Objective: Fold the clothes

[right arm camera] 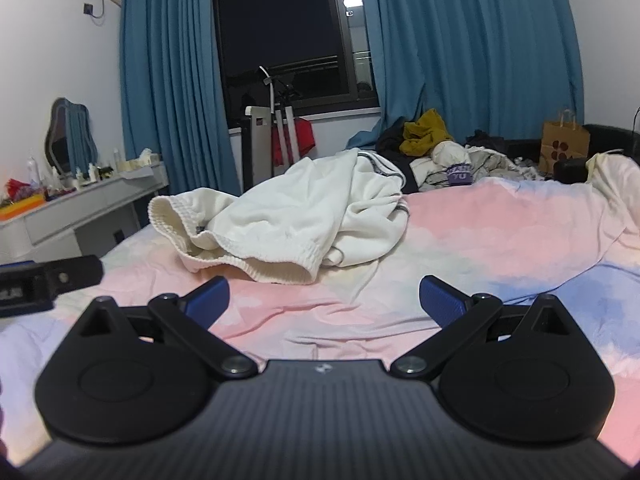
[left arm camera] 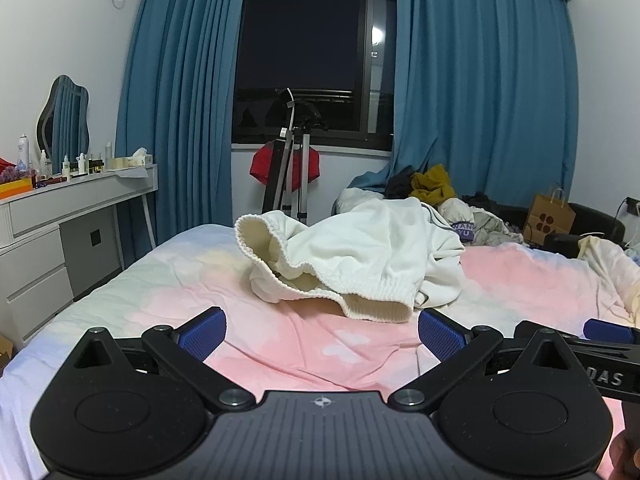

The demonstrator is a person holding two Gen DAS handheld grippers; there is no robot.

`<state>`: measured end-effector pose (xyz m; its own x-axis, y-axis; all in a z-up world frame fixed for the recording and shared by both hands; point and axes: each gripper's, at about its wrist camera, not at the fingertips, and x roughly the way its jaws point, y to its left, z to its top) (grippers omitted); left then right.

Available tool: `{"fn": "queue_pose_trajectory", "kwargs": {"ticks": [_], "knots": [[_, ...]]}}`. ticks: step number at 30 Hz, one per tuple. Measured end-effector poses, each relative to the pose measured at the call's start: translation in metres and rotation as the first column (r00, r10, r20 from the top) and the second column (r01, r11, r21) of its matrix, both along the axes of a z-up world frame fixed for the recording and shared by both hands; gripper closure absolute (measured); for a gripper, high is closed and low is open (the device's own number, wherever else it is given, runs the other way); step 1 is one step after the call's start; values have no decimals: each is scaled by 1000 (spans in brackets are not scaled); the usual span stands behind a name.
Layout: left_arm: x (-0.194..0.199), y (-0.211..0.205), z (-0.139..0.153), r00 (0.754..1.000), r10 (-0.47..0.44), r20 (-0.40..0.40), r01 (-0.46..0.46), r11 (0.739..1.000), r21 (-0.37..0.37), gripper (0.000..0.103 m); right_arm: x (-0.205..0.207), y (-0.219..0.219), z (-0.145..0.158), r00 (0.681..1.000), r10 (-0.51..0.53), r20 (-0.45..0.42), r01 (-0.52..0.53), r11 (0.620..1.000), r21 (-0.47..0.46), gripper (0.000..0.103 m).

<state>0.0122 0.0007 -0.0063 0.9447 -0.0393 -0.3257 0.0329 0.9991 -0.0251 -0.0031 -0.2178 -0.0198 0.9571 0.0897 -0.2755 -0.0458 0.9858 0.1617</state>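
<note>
Since nothing's gripped yet, we hold the left gripper (left arm camera: 322, 330) and right gripper (right arm camera: 324, 300) spread wide, side by side, low over the bed (left arm camera: 304, 356). White pants (left arm camera: 352, 260) sit crumpled mid-bed toward its far edge, waistband facing us, so that's the likely first grab.

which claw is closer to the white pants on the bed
Left, though only slightly. The left claw sits just short of the waistband of the white pants, open and not touching. The right claw is beside it, also open, a little further back over the bedsheet.
</note>
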Motion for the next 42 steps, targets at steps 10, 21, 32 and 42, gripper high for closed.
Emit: {"fn": "queue_pose_trajectory", "kwargs": {"ticks": [10, 21, 32, 42], "knots": [[-7, 19, 10, 1000, 26, -14, -25, 1000, 7, 0, -9, 14, 17, 999, -35, 21, 35, 999, -2, 0], [-31, 47, 32, 1000, -7, 2, 7, 998, -55, 0, 26, 57, 124, 995, -96, 16, 96, 995, -16, 0], [5, 36, -13, 999, -22, 26, 22, 999, -36, 0, 20, 31, 45, 995, -87, 51, 89, 994, -55, 0], [51, 35, -34, 998, 48, -49, -53, 994, -91, 0, 44, 5, 8, 998, -60, 9, 59, 997, 42, 0]]}}
